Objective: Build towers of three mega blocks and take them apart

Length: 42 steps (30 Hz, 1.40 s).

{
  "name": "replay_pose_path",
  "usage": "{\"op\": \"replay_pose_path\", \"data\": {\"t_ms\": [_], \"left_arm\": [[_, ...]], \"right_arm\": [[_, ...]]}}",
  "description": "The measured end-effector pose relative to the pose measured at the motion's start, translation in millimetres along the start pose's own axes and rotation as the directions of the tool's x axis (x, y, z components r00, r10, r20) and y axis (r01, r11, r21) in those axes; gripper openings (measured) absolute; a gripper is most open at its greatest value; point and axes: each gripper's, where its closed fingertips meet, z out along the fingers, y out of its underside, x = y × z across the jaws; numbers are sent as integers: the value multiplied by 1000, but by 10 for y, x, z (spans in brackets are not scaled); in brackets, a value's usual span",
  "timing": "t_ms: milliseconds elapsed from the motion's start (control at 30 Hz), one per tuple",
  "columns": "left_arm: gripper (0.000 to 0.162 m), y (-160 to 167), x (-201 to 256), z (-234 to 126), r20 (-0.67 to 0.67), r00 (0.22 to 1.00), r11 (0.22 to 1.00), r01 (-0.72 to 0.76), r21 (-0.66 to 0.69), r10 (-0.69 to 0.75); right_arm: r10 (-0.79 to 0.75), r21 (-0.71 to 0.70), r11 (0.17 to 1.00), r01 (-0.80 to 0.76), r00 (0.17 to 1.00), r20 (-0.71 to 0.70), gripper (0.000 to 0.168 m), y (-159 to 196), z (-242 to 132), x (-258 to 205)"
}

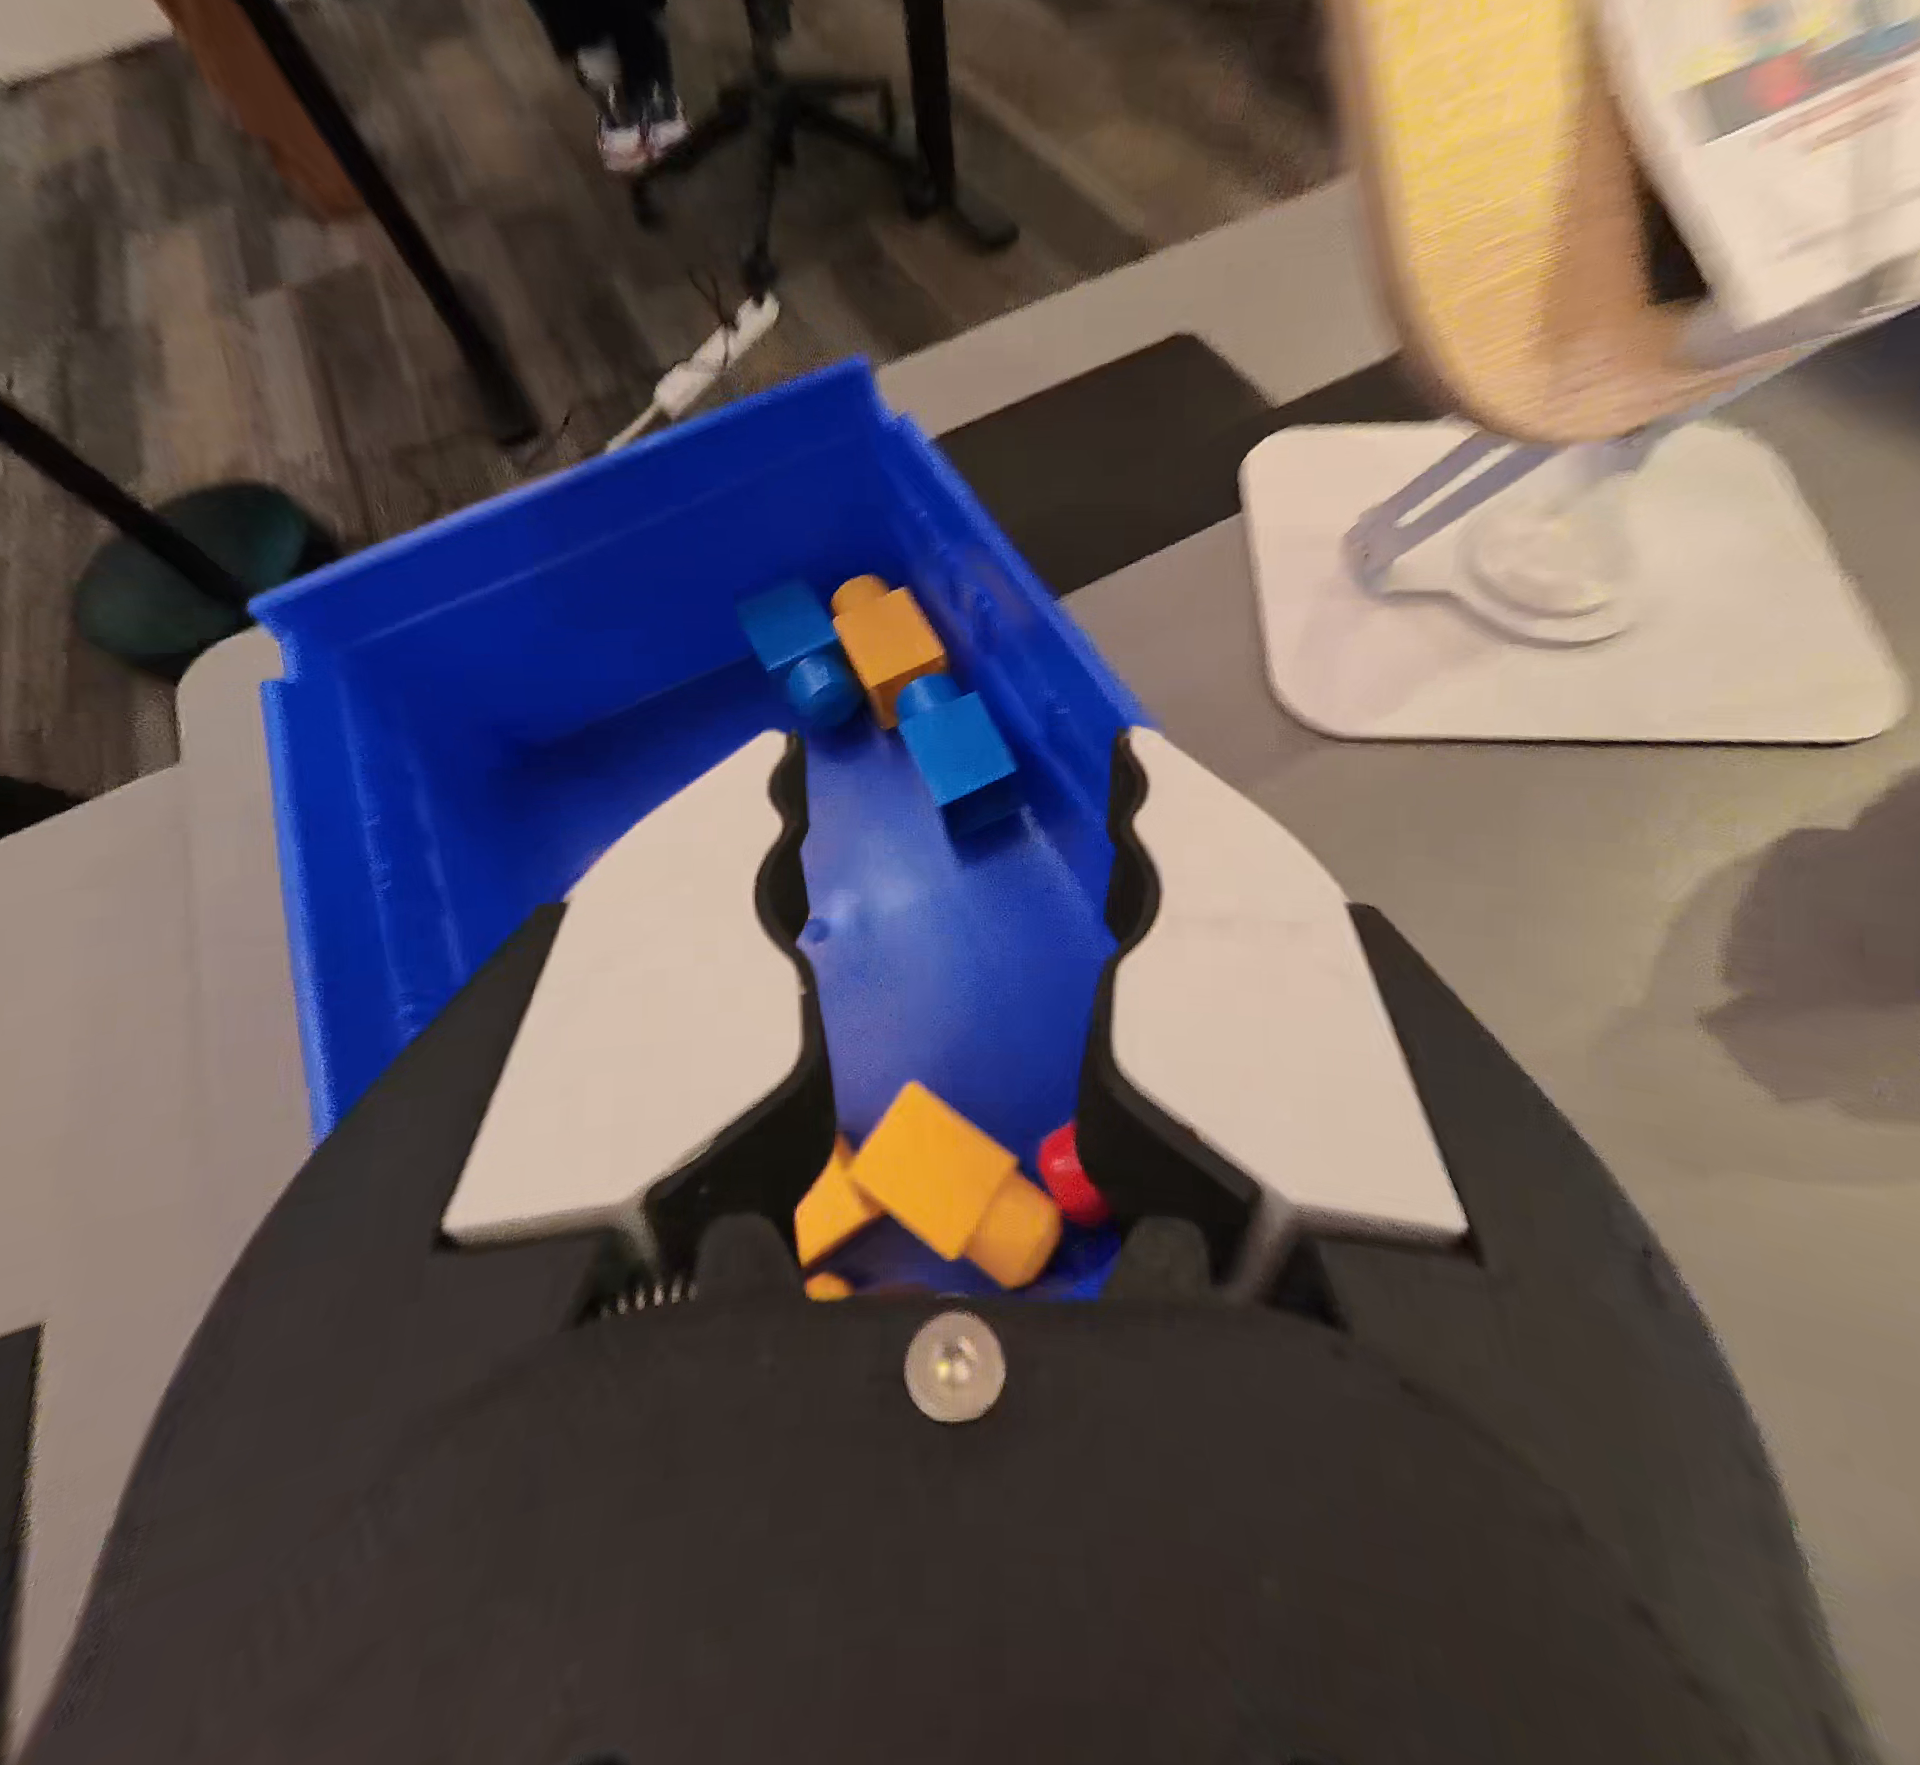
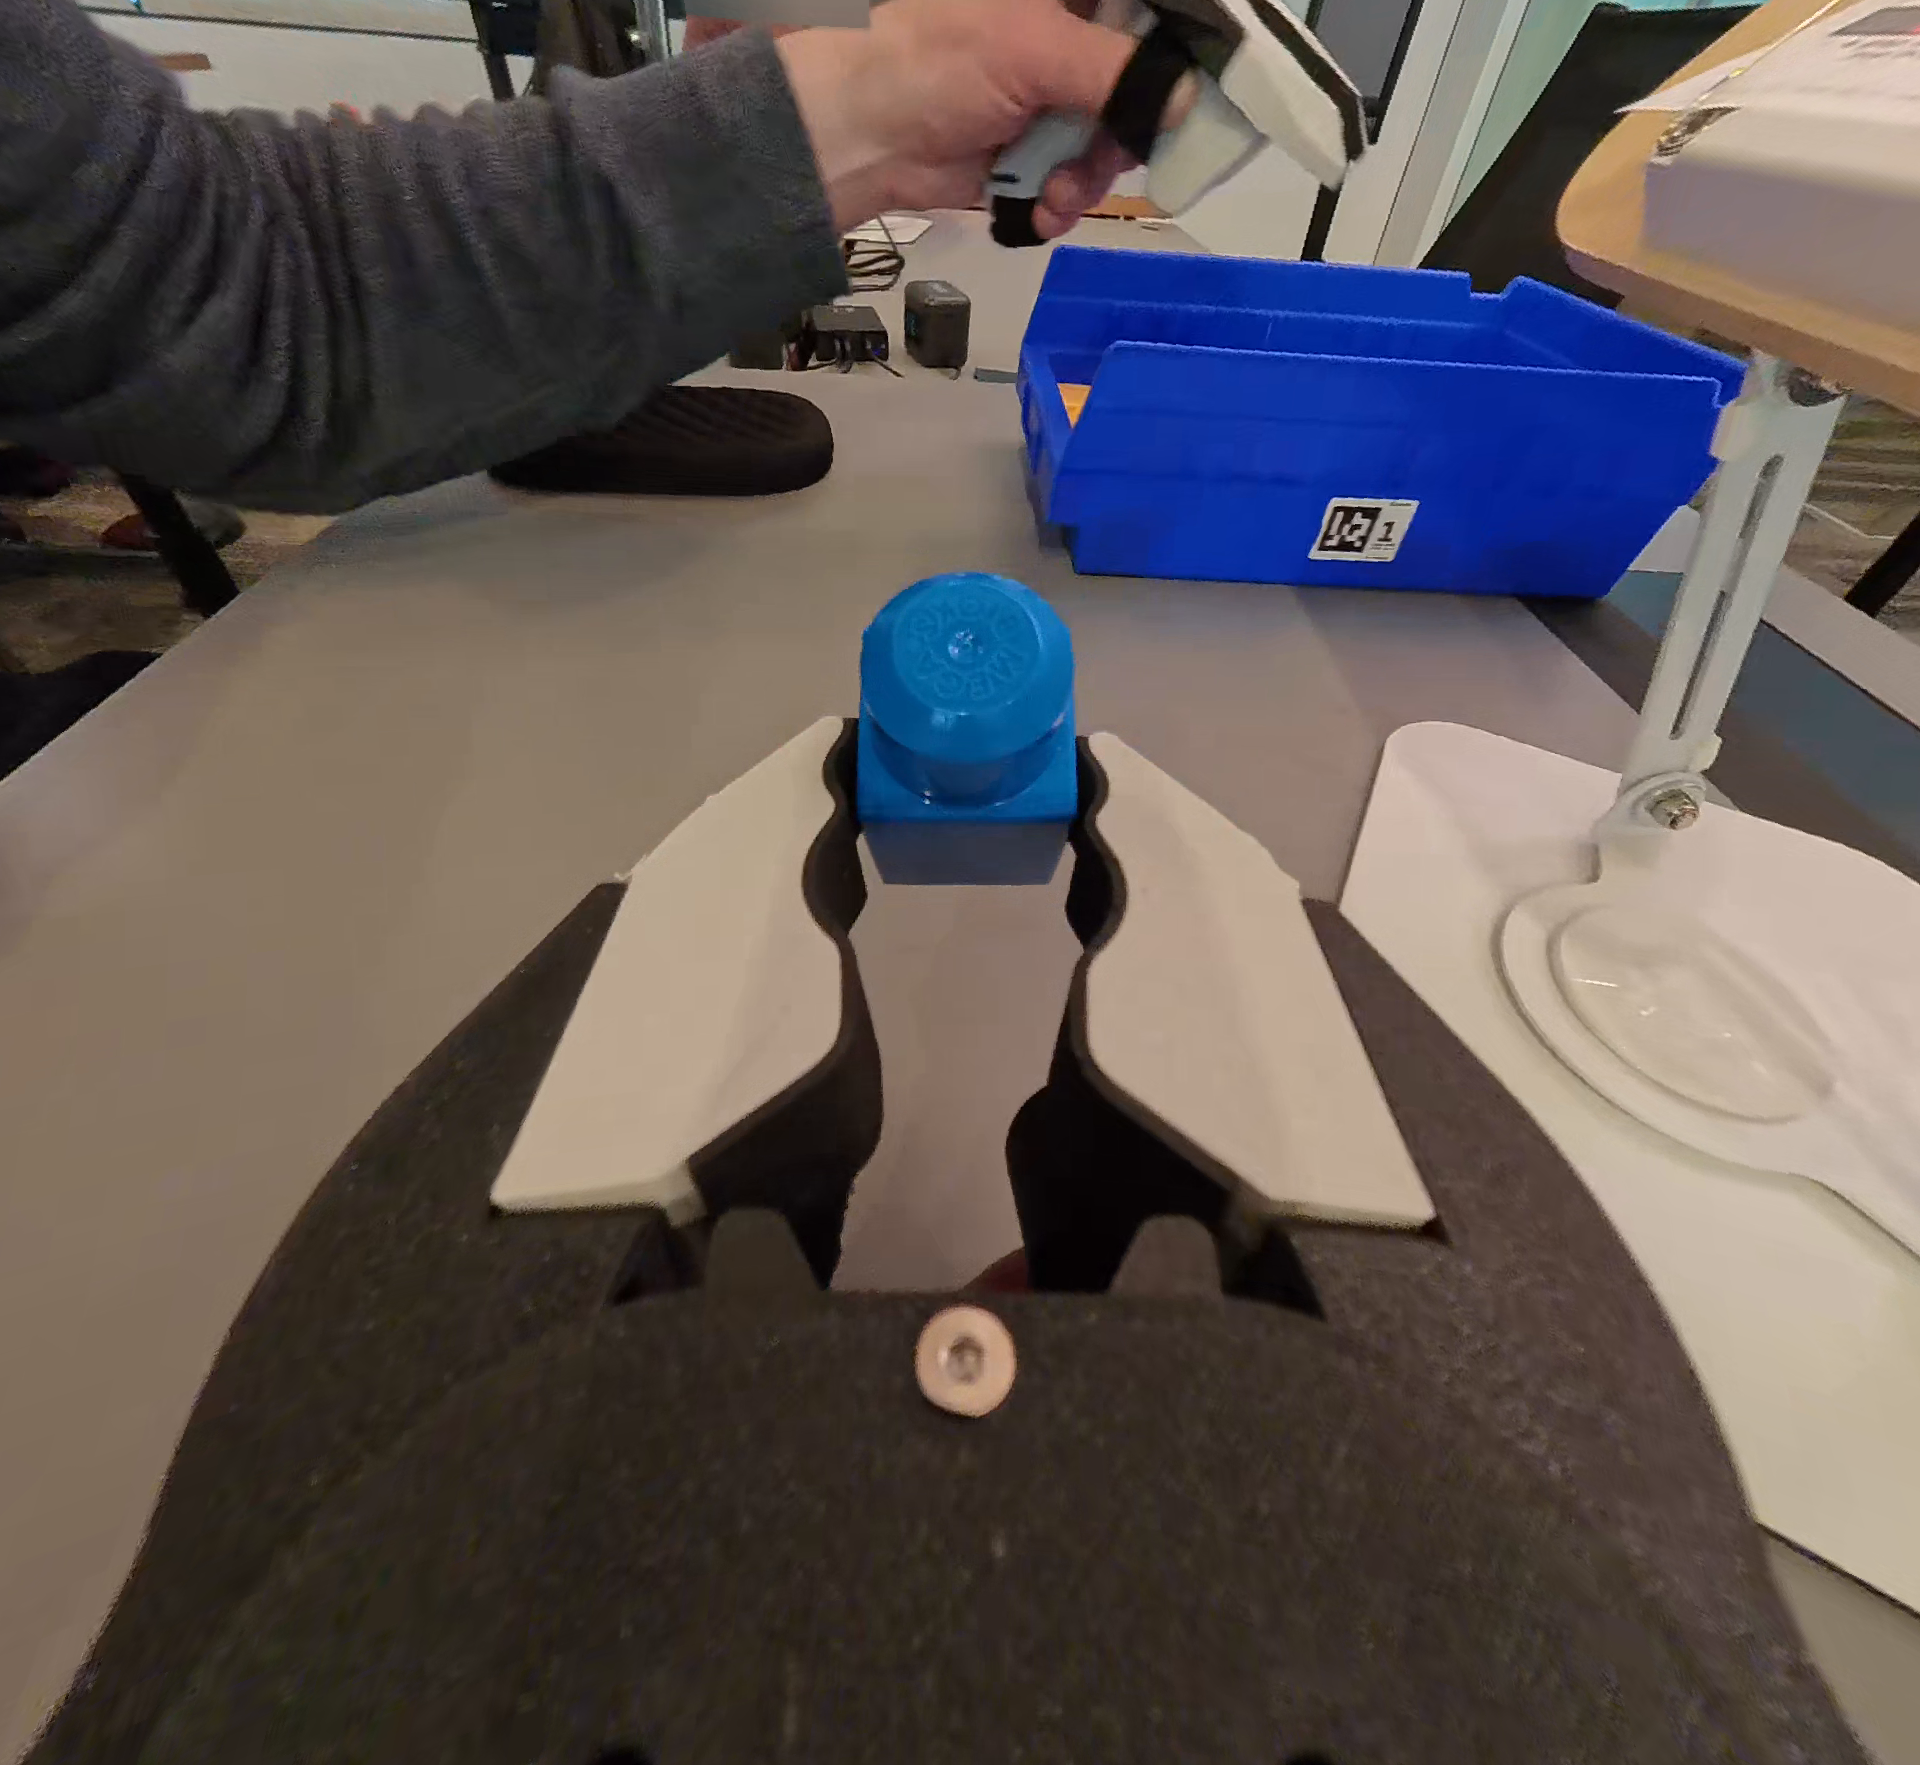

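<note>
Right gripper (image 2: 966, 806) is clamped on 1 blue block (image 2: 964, 739) at frame centre, held above the grey table (image 2: 416, 780); no tower is visible. Left gripper (image 1: 951, 749) hangs over the blue bin (image 1: 520, 635) with jaws apart and empty. At least 6 blocks lie loose inside: blue and orange in the far corner (image 1: 888, 640), orange and red near (image 1: 935, 1185). Judgement: building has barely begun; stacking and dismantling remain.

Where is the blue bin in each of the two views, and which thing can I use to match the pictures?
Left wrist view: the blue bin fills the centre, seen from above, with loose blocks inside, under the open left gripper.
Right wrist view: the blue bin stands upper right on the table, seen from its side.
Shared landmark: the white stand base, on the table to the right of the bin.
</note>
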Motion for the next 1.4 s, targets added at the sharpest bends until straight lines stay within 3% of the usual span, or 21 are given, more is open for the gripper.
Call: {"op": "replay_pose_path", "data": {"t_ms": [233, 367, 467, 667, 767, 833, 933, 1100, 1333, 1400], "left_arm": [[57, 357, -360, 442, 70, 998, 970, 14, -243, 3], [56, 484, -262, 703, -50, 994, 951, 77, -300, -96], [57, 589, -140, 629, -150, 987, 928, 6, -373, -66], [51, 813, -185, 155, -205, 976, 827, -177, -533, 76], [45, 806, -43, -22, -349, 891, 761, -436, -480, 290], [50, 850, 35, -69, -395, 856, 708, -505, -495, 334], [51, 929, 266, -49, -493, 814, 678, -550, -487, 307], [54, 1222, 431, 126, -608, 739, 558, -647, -521, 289], [51, 1303, 546, 251, -692, 697, 574, -649, -499, 187], [44, 1281, 500, 272, -681, 703, 572, -650, -500, 204]], "right_arm": [[8, -1, 1000, -8, 1000, 12, 36, 7, 2, -7], [-1, -11, 1000, 1, 1000, 18, 36, 21, 12, -22], [0, -11, 1000, 1, 1000, 24, 36, 22, 12, -30], [6, -5, 1000, -6, 999, 41, 36, 17, 5, -42], [16, 2, 1000, -16, 999, 46, 36, 9, -5, -39], [15, 2, 1000, -15, 999, 47, 36, 9, -6, -42], [10, -4, 1000, -10, 999, 48, 36, 17, 1, -48], [9, -3, 1000, -9, 999, 48, 36, 16, 0, -50], [22, 9, 1000, -23, 998, 59, 36, 2, -15, -49], [24, 12, 1000, -25, 998, 61, 36, 0, -18, -50]]}}
